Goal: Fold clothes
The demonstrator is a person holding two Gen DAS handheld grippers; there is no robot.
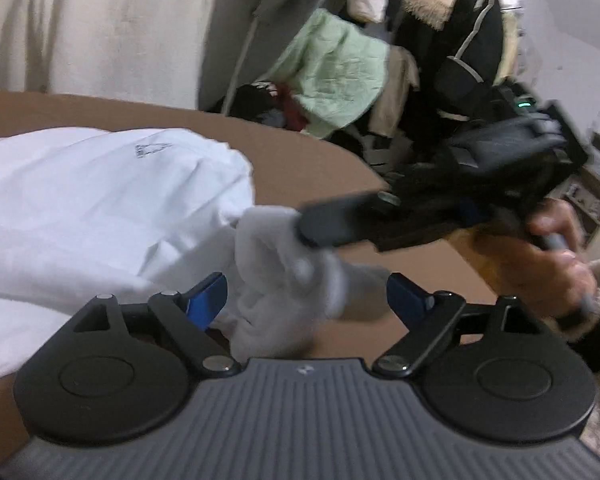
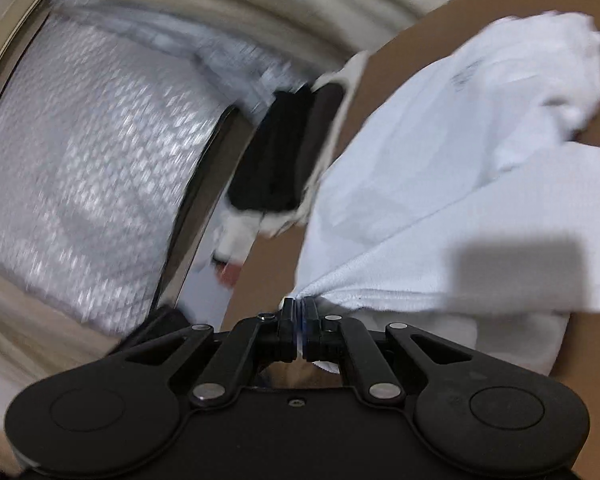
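A white garment (image 1: 100, 208) with a small dark logo lies on a brown surface (image 1: 320, 160). My left gripper (image 1: 306, 292) is open, its blue pads either side of a bunched white fold (image 1: 284, 280). My right gripper (image 1: 312, 226) comes in from the right, shut on that fold and lifting it. In the right wrist view the right gripper (image 2: 299, 312) is shut on the hem of the white garment (image 2: 440, 184), which stretches up and right over the brown surface (image 2: 268, 264).
A heap of clothes, mint green (image 1: 336, 72) and black (image 1: 460, 60), stands beyond the surface's far edge. A pale curtain (image 1: 92, 24) hangs at the back left. A black and white item (image 2: 276, 160) and a quilted white panel (image 2: 84, 168) are left of the surface.
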